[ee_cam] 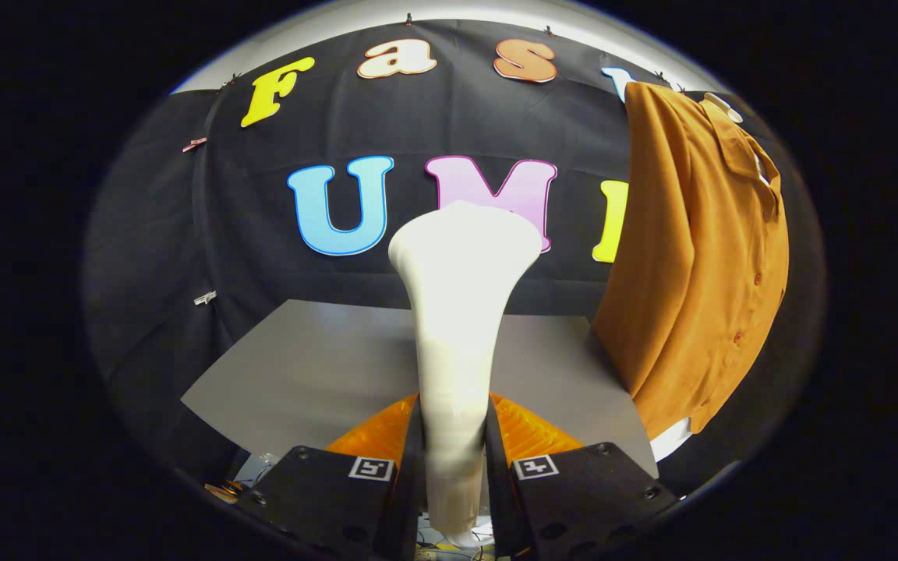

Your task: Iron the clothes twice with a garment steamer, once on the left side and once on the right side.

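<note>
Standing off to the shirt's left, the gripper (455, 436) has its fingers pressed against either side of the white garment steamer (457, 312), whose handle rises between them to a flared head. Beneath lies a grey board (301, 366). Over to the right, beyond the fingers, the orange shirt (698, 265) hangs on a white hanger (723, 107), apart from the steamer's head. By my reckoning the tool is in hand, but neither pass looks begun; both sides remain.
</note>
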The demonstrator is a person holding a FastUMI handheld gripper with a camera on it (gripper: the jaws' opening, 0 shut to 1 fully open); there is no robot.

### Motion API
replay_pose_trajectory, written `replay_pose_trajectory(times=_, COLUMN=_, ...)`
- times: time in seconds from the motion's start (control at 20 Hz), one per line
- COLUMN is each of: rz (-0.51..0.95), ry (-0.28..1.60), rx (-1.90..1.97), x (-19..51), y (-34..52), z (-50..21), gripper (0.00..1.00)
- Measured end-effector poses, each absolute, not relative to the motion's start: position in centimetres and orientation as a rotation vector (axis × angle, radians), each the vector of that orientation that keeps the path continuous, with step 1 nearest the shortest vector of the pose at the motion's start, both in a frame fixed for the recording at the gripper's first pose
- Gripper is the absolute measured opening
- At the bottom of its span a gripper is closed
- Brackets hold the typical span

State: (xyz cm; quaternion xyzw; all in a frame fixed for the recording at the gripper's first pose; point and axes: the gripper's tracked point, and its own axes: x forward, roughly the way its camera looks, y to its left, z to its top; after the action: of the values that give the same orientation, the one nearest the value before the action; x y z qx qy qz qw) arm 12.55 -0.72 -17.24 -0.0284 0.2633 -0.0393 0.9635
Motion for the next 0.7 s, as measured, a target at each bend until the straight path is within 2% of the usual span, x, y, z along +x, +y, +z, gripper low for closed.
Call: replay_pose_trajectory(times=0.7, rz=-0.114, ry=0.395, rx=0.024, x=6.7, y=-0.6, z=-11.9, gripper=0.41)
